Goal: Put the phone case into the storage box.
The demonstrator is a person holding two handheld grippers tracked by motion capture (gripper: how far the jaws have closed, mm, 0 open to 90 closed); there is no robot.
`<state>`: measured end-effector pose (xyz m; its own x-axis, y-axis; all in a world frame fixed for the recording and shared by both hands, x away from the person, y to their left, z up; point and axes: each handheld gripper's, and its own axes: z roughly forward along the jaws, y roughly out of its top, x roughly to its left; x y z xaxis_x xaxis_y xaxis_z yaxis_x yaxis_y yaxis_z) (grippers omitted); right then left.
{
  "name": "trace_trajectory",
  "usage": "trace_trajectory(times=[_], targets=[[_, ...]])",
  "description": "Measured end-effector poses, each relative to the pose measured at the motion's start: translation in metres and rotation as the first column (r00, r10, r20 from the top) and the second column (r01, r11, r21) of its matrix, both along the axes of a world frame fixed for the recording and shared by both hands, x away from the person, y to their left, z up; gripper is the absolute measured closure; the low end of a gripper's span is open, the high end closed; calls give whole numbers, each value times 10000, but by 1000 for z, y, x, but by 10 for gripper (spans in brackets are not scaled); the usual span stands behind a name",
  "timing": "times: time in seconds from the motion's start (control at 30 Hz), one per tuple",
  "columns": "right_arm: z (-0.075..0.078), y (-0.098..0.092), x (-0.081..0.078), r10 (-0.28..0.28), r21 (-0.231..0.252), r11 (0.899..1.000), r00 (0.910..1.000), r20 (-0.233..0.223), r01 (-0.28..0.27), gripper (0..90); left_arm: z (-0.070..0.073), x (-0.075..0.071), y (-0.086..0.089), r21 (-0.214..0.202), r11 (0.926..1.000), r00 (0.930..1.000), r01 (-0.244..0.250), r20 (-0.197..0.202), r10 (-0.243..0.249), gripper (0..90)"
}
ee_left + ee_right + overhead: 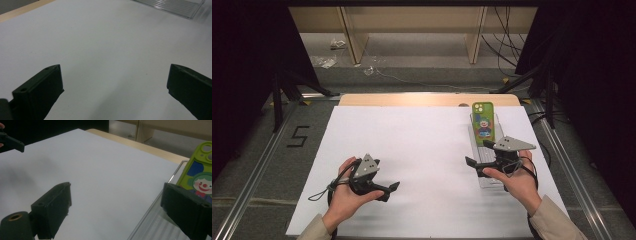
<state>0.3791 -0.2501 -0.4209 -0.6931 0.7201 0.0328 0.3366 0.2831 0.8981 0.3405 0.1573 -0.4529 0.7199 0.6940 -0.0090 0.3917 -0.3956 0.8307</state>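
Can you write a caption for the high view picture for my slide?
Two hands hold open tongs, left and right, over a white table, beside a green phone case in a clear tray.

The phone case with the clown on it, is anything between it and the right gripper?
Nothing visible blocks it. The right gripper, jaws open, hovers at the near end of the clear tray, and the phone case leans at the tray's far end, with only bare tray between them.
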Motion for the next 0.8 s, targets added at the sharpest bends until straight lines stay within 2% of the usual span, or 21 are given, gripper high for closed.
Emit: trace_trajectory(times=[0.8], targets=[[-4, -6, -8, 23, -6, 10000, 10000, 34, -23, 105, 0, 0, 0, -14, 10000, 10000, -26, 7, 26, 0]])
